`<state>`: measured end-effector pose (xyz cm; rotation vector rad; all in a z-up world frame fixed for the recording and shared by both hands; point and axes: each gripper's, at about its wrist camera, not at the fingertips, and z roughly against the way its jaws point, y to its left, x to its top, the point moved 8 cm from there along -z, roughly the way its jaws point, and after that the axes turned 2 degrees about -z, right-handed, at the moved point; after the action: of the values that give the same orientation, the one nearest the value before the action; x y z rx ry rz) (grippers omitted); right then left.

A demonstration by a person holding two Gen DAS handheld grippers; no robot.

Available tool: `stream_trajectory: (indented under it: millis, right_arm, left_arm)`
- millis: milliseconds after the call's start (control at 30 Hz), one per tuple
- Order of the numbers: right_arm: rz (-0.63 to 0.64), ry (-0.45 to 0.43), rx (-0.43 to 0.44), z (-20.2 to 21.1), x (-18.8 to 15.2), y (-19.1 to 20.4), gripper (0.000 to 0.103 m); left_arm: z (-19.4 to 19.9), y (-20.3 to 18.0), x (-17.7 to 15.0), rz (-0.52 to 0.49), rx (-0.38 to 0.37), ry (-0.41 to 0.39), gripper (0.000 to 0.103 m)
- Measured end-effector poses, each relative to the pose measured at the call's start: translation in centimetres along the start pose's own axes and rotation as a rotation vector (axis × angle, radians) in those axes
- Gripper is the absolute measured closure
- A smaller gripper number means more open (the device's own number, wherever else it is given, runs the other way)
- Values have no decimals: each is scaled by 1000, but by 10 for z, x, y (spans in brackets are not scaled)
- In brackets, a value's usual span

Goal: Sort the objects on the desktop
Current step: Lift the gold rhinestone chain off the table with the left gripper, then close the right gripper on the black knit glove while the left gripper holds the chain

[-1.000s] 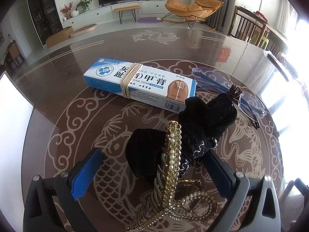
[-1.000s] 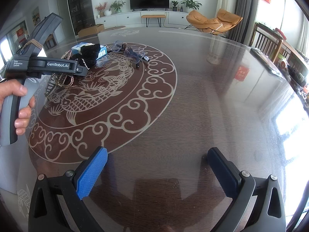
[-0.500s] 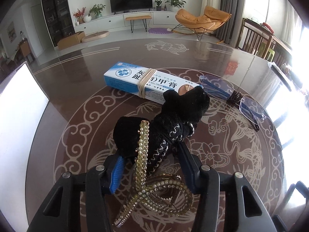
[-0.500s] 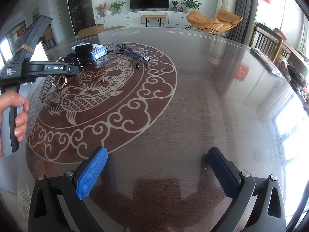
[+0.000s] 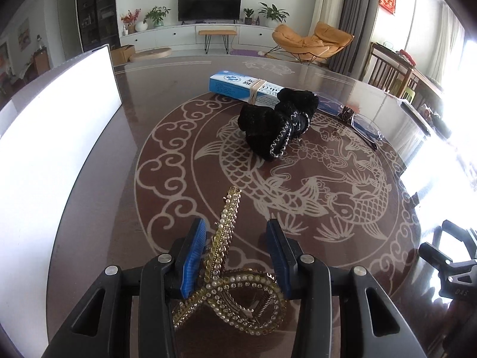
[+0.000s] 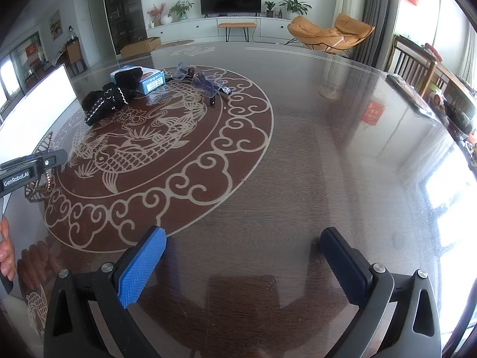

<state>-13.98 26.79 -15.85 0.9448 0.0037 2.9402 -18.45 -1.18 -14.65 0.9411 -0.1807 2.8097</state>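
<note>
My left gripper [image 5: 235, 235] is shut on a gold rhinestone hair clip [image 5: 229, 286] and holds it near the table's left side, above the glass. The clip also shows in the right wrist view [image 6: 44, 161], under the left gripper's body. A black velvet hair bow [image 5: 277, 122] lies on the fish pattern, also seen in the right wrist view [image 6: 110, 95]. Behind it lie a blue and white ointment box [image 5: 244, 86] with a rubber band and clear glasses [image 5: 357, 119]. My right gripper [image 6: 241, 250] is open and empty over bare table.
A white board or bin wall [image 5: 50, 137] stands along the table's left edge. The round glass table [image 6: 328, 149] has a fish and cloud pattern. Wooden chairs [image 5: 393, 74] stand at the right. The right gripper's body [image 5: 453, 265] shows at the lower right.
My left gripper closed on the gold clip and pulled it back and left, away from the black bow. The bow stays on the table. The right gripper has not moved.
</note>
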Motion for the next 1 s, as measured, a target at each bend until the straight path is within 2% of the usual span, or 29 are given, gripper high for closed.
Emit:
stream_trajectory:
  millis: [67, 100, 133, 200, 300, 400, 533, 700, 767, 867, 1000]
  right_arm:
    - [0, 0, 0, 0, 0, 0, 0]
    - [0, 0, 0, 0, 0, 0, 0]
    - [0, 0, 0, 0, 0, 0, 0]
    - [0, 0, 0, 0, 0, 0, 0]
    - [0, 0, 0, 0, 0, 0, 0]
    - [0, 0, -1, 0, 1, 0, 0]
    - [0, 0, 0, 0, 0, 0, 0]
    - [-5, 5, -3, -1, 1, 0, 0]
    - [-35, 23, 68, -4, 11, 12, 0]
    - [-125, 70, 261, -12, 44, 52, 0]
    - [-239, 130, 405, -37, 98, 115, 0]
  left_arm:
    - [3, 4, -4, -2, -10, 2, 59]
    - [4, 5, -5, -6, -5, 6, 50]
    - [4, 7, -7, -9, 11, 12, 33]
    - [3, 12, -11, -11, 53, 21, 19]
    - [7, 15, -18, -26, 36, 25, 19]
    - [9, 14, -26, -83, 57, 34, 18]
    - [11, 17, -32, -89, 37, 43, 9]
    - [12, 17, -33, -88, 43, 38, 8]
    - [12, 17, -33, -87, 44, 37, 8]
    - [12, 17, -33, -87, 45, 37, 8]
    - [13, 16, -33, -86, 46, 37, 8]
